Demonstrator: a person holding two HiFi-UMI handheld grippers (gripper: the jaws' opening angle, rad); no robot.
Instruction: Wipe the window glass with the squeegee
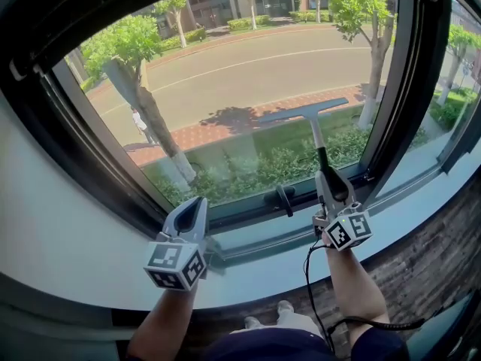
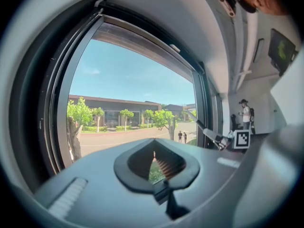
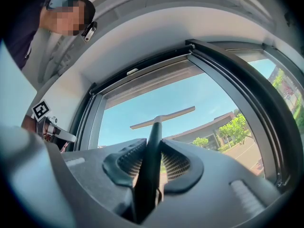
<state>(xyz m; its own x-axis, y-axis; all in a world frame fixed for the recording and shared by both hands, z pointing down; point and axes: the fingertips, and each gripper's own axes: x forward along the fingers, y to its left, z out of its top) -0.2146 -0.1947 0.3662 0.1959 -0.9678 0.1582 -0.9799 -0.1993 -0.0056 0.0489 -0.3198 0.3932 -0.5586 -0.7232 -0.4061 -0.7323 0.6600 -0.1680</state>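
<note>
The squeegee has a pale T-shaped blade lying against the window glass at the lower right of the pane. Its dark handle runs down into my right gripper, which is shut on it. In the right gripper view the blade crosses the sky above the jaws. My left gripper rests low by the sill at the left, shut with nothing between its jaws. From the left gripper view I see the right gripper and the squeegee shaft at the pane's right edge.
A black window handle sticks out of the lower frame between the grippers. The pale sill runs below the frame. A dark mullion bounds the pane on the right. A person stands in the room far behind.
</note>
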